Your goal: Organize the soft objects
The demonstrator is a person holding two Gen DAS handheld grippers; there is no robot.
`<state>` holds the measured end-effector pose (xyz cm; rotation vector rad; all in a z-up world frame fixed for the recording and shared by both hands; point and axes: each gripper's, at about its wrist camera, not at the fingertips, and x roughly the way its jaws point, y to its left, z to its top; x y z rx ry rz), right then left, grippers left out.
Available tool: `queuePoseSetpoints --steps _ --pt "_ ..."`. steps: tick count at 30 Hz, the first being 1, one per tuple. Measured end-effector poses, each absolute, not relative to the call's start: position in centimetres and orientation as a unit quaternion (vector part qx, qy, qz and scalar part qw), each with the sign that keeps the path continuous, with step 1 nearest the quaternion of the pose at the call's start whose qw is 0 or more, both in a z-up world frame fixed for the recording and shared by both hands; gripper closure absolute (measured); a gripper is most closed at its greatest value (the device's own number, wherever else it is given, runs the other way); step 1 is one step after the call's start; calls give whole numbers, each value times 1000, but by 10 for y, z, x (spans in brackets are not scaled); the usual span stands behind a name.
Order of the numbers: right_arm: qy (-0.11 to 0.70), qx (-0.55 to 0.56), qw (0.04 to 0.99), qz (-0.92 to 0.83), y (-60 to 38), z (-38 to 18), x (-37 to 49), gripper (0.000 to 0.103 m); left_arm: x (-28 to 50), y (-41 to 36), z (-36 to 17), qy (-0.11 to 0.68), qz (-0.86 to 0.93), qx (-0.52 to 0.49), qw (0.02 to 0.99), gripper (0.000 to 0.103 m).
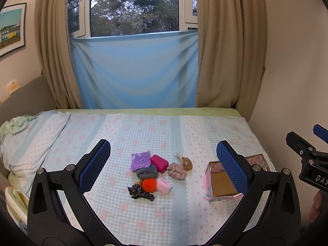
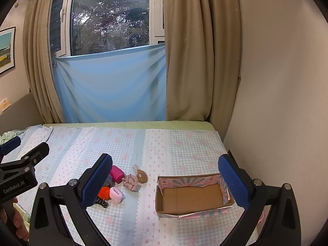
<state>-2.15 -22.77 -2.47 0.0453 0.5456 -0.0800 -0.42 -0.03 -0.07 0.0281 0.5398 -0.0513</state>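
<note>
A pile of soft things lies mid-bed: a purple packet point(image 1: 140, 160), a magenta block point(image 1: 159, 163), a grey scrunchie point(image 1: 146, 173), an orange pompom point(image 1: 149, 185), a pink band point(image 1: 164, 186), a dark patterned scrunchie point(image 1: 140, 193) and a small doll point(image 1: 180, 167). An empty cardboard box point(image 2: 192, 198) with pink and teal sides sits right of the pile. My left gripper point(image 1: 164, 166) is open and empty, held above the pile. My right gripper point(image 2: 166, 181) is open and empty, above the bed between the doll point(image 2: 134, 179) and the box.
The bed point(image 1: 143, 221) has a blue checked sheet. A pillow point(image 1: 30, 139) lies at the left. A wall point(image 2: 276, 102) runs along the right edge. Curtains point(image 1: 221, 61) and a blue cloth point(image 1: 135, 71) hang behind.
</note>
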Motion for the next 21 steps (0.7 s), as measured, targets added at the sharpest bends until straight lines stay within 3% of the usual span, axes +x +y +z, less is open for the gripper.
queuePoseSetpoints --steps 21 --pt "282 28 958 -38 -218 -28 -10 0 2 19 -4 289 -43 -1 956 1"
